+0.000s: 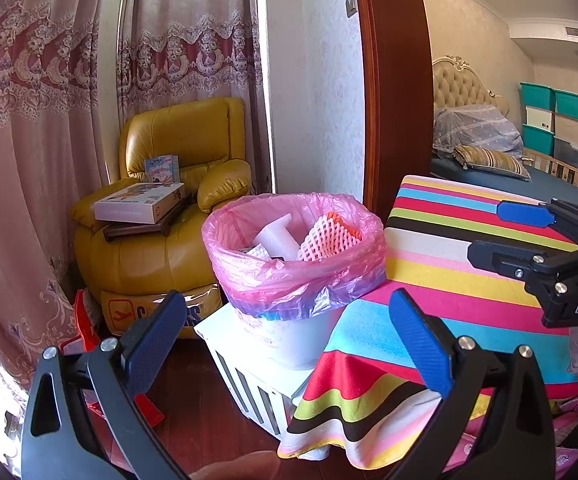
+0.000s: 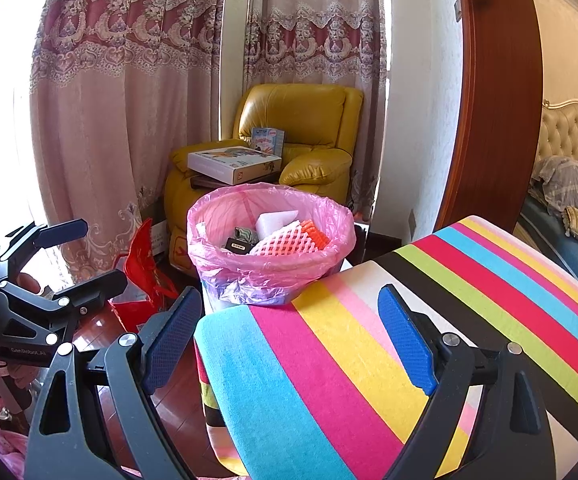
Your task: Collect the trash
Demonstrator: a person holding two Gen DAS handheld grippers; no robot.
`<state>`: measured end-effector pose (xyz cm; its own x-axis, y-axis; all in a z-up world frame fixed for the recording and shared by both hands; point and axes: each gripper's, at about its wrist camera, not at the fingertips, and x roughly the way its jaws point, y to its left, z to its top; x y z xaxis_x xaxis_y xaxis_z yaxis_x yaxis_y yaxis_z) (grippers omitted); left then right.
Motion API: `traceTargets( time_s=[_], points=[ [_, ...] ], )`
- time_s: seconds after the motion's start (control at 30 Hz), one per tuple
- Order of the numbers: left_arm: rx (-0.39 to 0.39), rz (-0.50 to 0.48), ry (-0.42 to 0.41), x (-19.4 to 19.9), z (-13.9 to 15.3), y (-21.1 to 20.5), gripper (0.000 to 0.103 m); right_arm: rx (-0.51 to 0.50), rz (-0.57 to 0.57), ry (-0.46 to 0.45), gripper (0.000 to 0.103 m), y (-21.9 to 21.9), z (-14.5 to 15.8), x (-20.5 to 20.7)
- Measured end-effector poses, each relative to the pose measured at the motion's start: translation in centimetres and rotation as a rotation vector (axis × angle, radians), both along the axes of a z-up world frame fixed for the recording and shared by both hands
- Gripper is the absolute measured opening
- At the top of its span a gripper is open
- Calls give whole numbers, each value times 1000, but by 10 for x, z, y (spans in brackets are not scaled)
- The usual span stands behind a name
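We see both wrist views facing the pink-lined white trash bin [image 1: 293,256] [image 2: 271,240] mid-frame, close by, sharing the yellow leather armchair [image 1: 161,216] [image 2: 297,136] behind.

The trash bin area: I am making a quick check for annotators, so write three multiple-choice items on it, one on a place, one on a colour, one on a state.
1. Where does the large flat box lie?
A. on the yellow armchair
B. inside the bin
C. on the striped cloth

2. What colour is the bin's liner bag?
A. black
B. pink
C. green

3. How do the left gripper's fingers stand?
A. shut on a foam net
B. shut on nothing
C. open and empty

Answers:
1 A: the flat box rests on the seat of the yellow armchair.
2 B: the liner bag folded over the rim of the trash bin is translucent pink.
3 C: the left gripper shows its fingers wide apart with nothing between them; the foam net lies in the bin.
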<state>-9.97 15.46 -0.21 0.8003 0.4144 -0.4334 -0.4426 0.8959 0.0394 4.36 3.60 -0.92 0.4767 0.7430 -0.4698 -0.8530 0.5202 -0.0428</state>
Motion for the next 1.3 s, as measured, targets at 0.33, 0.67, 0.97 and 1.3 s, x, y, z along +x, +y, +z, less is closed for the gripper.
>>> traceTargets(
  time_s=[0.33, 0.67, 0.97, 1.3],
  points=[
    [-7, 0, -1, 0, 0, 1, 98, 6, -1, 7, 84, 0, 0, -1],
    [-15, 3, 2, 2, -2, 2, 98, 1, 2, 14, 84, 0, 0, 1],
    [-22, 4, 0, 2, -2, 5, 98, 3, 1, 15, 84, 1, -2, 0],
    [-32, 5, 0, 1, -3, 6, 98, 5, 2, 19, 84, 1, -3, 1]
  ],
)
